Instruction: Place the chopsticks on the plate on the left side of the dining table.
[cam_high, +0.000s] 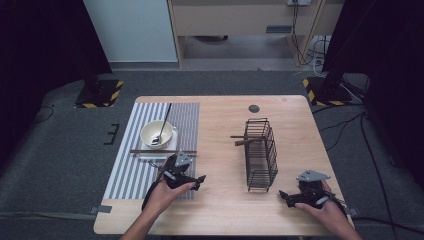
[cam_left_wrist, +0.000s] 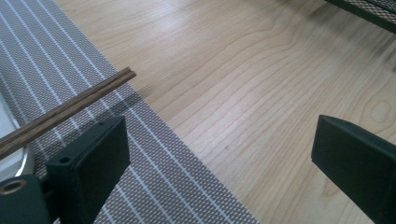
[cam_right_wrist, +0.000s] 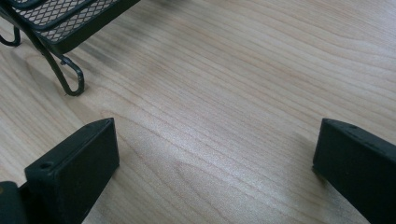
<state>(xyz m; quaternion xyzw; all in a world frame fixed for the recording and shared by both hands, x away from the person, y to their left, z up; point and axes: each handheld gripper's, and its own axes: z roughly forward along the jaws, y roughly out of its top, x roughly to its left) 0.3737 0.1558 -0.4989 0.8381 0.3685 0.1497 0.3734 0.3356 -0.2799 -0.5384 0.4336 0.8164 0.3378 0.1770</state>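
Two grippers rested low over a wooden table (cam_high: 220, 210), both with jaws spread and empty. The left gripper (cam_high: 200, 178) sat just beside the chopsticks (cam_high: 150, 151) on a striped mat (cam_high: 125, 175); the right gripper (cam_high: 283, 195) sat near a black wire basket (cam_high: 261, 152).

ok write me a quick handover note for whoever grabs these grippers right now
Left gripper: open, empty, at the striped mat's right edge, just near side of the chopsticks.
Right gripper: open, empty, over bare table, right of the wire basket's near end.
Things: chopsticks lie across a white tray in front of the bowl, which holds a spoon. The basket lies on its side mid-table with a wooden utensil poking out.
Done: nothing is gripped.
Left: probably picking up the chopsticks, nearest the left gripper.
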